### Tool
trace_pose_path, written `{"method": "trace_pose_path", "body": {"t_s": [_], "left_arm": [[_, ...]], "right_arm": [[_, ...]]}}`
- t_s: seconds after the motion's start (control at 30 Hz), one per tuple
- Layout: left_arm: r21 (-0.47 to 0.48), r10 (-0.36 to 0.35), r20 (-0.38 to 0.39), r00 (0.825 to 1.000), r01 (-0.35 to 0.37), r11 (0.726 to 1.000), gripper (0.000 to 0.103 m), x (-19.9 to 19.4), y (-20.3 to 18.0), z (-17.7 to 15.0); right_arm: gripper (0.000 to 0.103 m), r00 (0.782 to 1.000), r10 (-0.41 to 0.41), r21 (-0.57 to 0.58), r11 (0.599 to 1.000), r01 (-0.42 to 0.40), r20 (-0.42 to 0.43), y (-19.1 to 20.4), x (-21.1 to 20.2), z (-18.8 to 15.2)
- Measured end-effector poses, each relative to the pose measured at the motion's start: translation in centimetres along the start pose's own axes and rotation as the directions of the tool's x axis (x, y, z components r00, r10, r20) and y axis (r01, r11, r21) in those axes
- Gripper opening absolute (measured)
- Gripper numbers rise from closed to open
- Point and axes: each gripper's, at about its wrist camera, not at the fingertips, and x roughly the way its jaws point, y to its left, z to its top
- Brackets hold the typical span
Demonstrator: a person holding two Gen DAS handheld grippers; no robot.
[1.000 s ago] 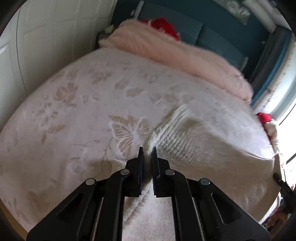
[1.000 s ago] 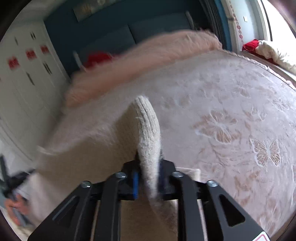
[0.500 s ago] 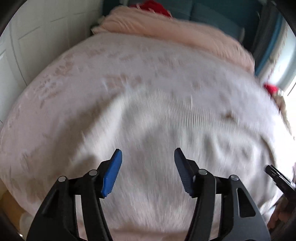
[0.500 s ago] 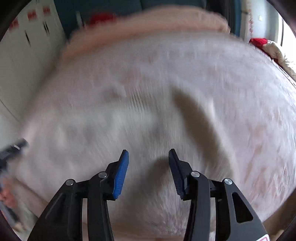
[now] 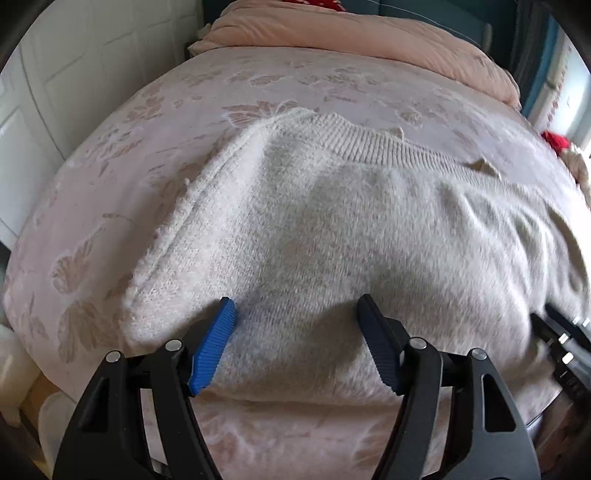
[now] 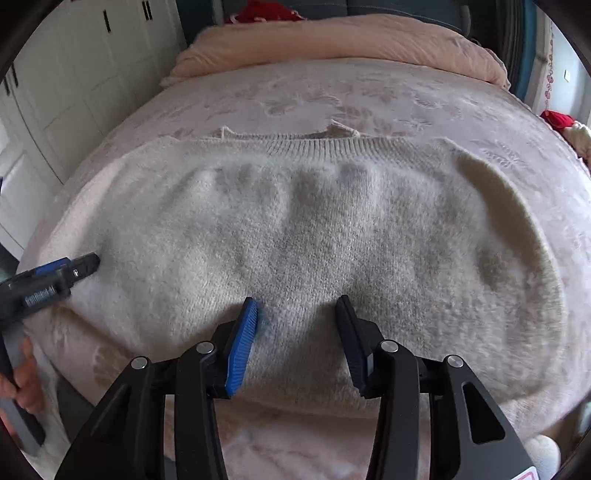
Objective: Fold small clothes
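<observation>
While the cream sweater [image 5: 332, 229] is spread flat on the bed [image 5: 110, 192], both tools are held over its near edge with nothing between their fingers. The left hand-held gripper [image 5: 297, 325] is seen with its jaws wide apart, the blue pads [image 5: 214, 347] poised above the sweater's near left part, close to the folded side edge. The right hand-held gripper [image 6: 295, 325] is likewise spread open, its blue pads [image 6: 242, 350] set over the middle of the near hem. Whether the fingertips rest on the knit or are held just above it cannot be told from these views, though shadows are cast directly beneath them.

The sweater's ribbed band [image 6: 332, 146] is laid at the far side, away from both tools, and soft ripples are shown across the body of the knit. In the right wrist view the left tool is visible at the left margin, its tip over the sweater's left side. The bedspread is patterned with butterflies and flowers. A pink blanket [image 5: 351, 40] is rolled along the far end of the bed, and a red cloth [image 6: 266, 9] is seen behind it.
</observation>
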Motion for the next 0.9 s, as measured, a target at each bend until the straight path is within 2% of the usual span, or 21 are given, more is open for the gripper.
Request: {"method": "trace_pose_path", "body": {"t_s": [0.03,0.1,0.2,0.3,0.37,0.43,0.5,0.53,0.6,0.63,0.67,0.7,0.73,0.77,0.8,0.9], "left_arm": [[0.009,0.002,0.007,1.000,-0.002,1.000,0.066,-0.1,-0.1,-0.2],[-0.005,0.005,0.012,1.000,-0.005,1.000,0.066,-0.6,-0.2,-0.2],[-0.088,-0.043,0.052,0.998,0.048,0.995,0.066,-2.2,0.1,1.0],[-0.106,-0.073,0.091,0.993,0.082,0.991,0.067,-2.8,0.0,3.9],[-0.110,-0.057,0.089,0.994,0.067,0.992,0.068,-1.9,0.3,5.5],[-0.136,0.000,0.052,0.999,0.008,0.991,0.068,0.6,1.3,7.2],[-0.165,0.052,-0.007,0.999,-0.053,0.985,0.068,2.8,2.7,7.7],[-0.186,0.072,-0.041,0.997,-0.079,0.979,0.068,3.9,3.5,7.8],[-0.241,0.102,-0.091,0.991,-0.122,0.963,0.073,5.5,5.9,7.3],[-0.270,0.081,-0.096,0.992,-0.104,0.957,0.081,5.8,6.9,6.9],[-0.318,0.028,-0.086,0.996,-0.054,0.947,0.081,6.1,8.3,6.3],[-0.317,0.011,-0.072,0.997,-0.033,0.948,0.081,6.1,8.6,6.0],[-0.292,0.018,-0.063,0.998,-0.035,0.956,0.082,6.0,8.3,5.8],[-0.247,0.045,-0.053,0.998,-0.057,0.967,0.082,5.9,7.7,5.7],[-0.202,0.083,-0.042,0.996,-0.090,0.975,0.084,5.8,6.6,5.4],[-0.183,0.125,-0.027,0.992,-0.128,0.975,0.087,6.1,5.9,5.1]], "right_arm": [[0.047,1.000,0.021,0.023,1.000,-0.021,-0.002,0.2,-0.7,0.6],[0.047,0.992,0.129,0.068,0.989,-0.129,0.017,0.7,-1.7,2.3],[0.046,0.987,0.158,0.038,0.987,-0.159,0.028,2.5,-1.1,4.6],[0.041,0.982,0.189,0.016,0.982,-0.189,0.019,4.2,0.4,6.7],[0.037,0.978,0.210,-0.010,0.978,-0.209,0.013,5.7,1.6,8.2],[0.032,0.976,0.218,-0.049,0.975,-0.219,-0.012,7.5,3.1,9.5],[0.017,0.978,0.204,-0.087,0.974,-0.207,-0.040,8.4,4.4,9.8],[0.014,0.986,0.162,-0.103,0.981,-0.165,-0.040,7.9,5.2,10.0],[0.013,0.996,0.090,-0.065,0.994,-0.091,-0.018,4.8,5.7,10.0],[0.013,0.998,0.065,-0.023,0.998,-0.065,-0.009,2.8,5.8,9.9],[0.013,1.000,0.024,0.035,0.999,-0.024,-0.003,-0.1,5.8,9.7],[0.011,0.999,-0.045,0.094,0.995,0.045,-0.003,-3.7,5.8,9.1],[0.004,0.996,-0.084,0.135,0.987,0.084,-0.006,-6.8,5.8,8.5],[0.000,0.997,-0.072,0.174,0.982,0.071,-0.005,-9.4,5.7,7.8],[0.000,0.997,-0.080,0.231,0.970,0.079,-0.007,-12.2,5.3,7.0],[0.000,1.000,-0.027,0.295,0.955,0.027,-0.006,-14.5,4.2,6.8]]}}
